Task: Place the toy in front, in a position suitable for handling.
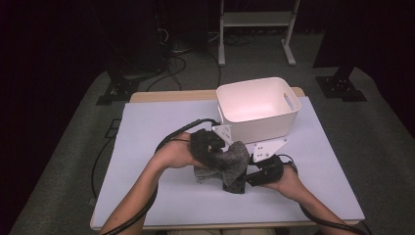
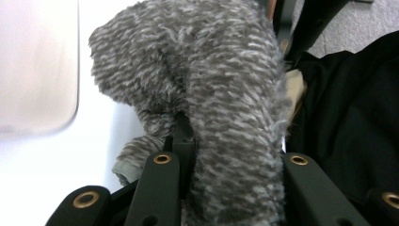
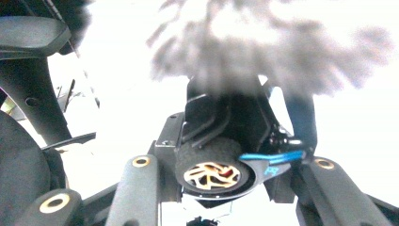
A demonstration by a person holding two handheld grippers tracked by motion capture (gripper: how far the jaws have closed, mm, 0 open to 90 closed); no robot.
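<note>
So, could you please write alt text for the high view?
Two hand-held grippers meet over a fuzzy grey cloth at the middle of a white table; the left gripper grips it, the right gripper closes in. A white bin stands just behind.

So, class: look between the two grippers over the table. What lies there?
In the high view, a fuzzy grey cloth bunches between the left gripper and the right gripper; both hold it.

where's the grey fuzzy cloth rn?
High view: the grey fuzzy cloth is bunched between the left tongs and right tongs, just in front of the white bin, near the table's middle.
</note>
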